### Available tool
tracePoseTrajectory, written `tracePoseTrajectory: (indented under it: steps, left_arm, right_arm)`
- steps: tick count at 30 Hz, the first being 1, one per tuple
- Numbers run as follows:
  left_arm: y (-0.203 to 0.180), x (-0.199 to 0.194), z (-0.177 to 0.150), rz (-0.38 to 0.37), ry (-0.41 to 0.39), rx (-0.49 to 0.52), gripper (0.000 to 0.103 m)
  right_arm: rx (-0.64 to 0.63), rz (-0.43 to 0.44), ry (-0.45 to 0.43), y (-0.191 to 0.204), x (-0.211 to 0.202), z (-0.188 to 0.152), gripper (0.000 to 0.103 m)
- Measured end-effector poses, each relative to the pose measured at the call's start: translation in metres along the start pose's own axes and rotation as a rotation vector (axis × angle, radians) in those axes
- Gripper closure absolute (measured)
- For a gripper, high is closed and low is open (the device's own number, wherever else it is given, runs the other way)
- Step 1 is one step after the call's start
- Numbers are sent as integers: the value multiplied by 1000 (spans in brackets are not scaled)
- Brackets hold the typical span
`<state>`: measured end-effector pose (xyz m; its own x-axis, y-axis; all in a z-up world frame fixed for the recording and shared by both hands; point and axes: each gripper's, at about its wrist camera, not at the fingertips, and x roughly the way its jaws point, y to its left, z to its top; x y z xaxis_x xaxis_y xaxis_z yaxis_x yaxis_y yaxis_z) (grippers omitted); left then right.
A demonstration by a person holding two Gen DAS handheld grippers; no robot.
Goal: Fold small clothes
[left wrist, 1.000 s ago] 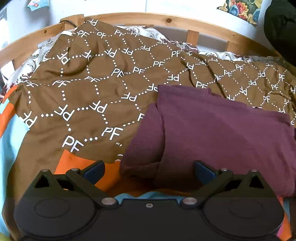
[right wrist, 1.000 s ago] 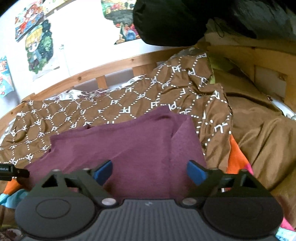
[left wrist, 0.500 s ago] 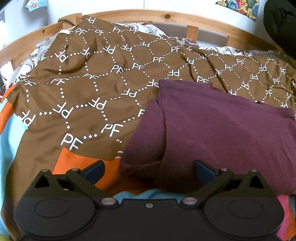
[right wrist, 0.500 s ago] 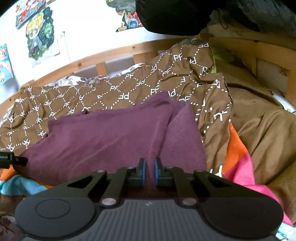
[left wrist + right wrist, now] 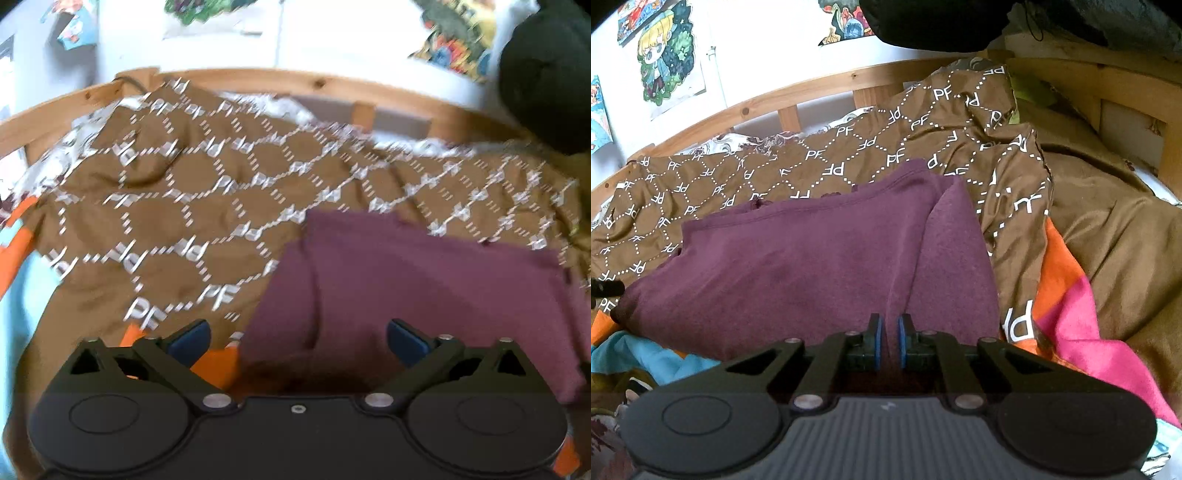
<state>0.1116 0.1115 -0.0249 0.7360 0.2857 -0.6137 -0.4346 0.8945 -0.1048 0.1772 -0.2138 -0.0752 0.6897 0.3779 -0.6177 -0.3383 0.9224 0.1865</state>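
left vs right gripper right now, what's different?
The left gripper is open, its blue fingers spread wide; the right gripper is shut on the purple garment.
The left holds nothing, with the garment's near edge lying between its fingers; the right pinches a ridge of the cloth near its right fold.
The left view is motion-blurred, the right sharp.
Both point over the same garment on the brown PF blanket.

My claws: black bodies, blue pads (image 5: 878, 341). Garment (image 5: 798, 266) is plain plum purple. Blanket (image 5: 849, 162) under it: brown, white dotted lattice with white "PF" letters; orange, pink and light-blue patches at its near edge. Bed frame (image 5: 812, 92) is light wood. Wall white, with a colourful cartoon poster (image 5: 665, 48).
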Motion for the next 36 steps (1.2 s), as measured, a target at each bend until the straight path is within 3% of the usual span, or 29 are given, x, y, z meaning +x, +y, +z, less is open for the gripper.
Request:
tracePoseTrajectory:
  steps: [4, 7, 8, 12, 14, 25, 29, 31, 35, 36]
  left_arm:
    - [-8, 6, 6, -81, 29, 30, 19]
    - [-12, 14, 3, -105, 79, 26, 44]
    - [-13, 17, 2, -103, 98, 26, 57]
    - [-12, 17, -3, -51, 112, 44, 97]
    - [-7, 13, -3, -57, 110, 21, 98]
    - [-10, 18, -15, -7, 149, 66, 98]
    - [-10, 18, -13, -14, 149, 50, 90]
    - [-10, 15, -12, -34, 138, 40, 76]
    - [-11, 10, -9, -61, 104, 29, 29]
    - [-10, 8, -9, -55, 90, 20, 19]
  right_arm:
    - [5, 1, 2, -1, 1, 1, 91]
    - [2, -3, 0, -1, 1, 1, 90]
    - [2, -3, 0, -1, 1, 0, 89]
    - [-4, -8, -1, 0, 1, 0, 89]
    - [-7, -10, -1, 0, 0, 0, 91]
    - [-10, -19, 33, -2, 0, -6, 92]
    - [-13, -27, 32, -1, 1, -6, 89]
    - [-21, -34, 19, 1, -2, -6, 83]
    - [-39, -52, 1, 3, -5, -3, 54]
    - [-42, -56, -3, 3, -5, -2, 51]
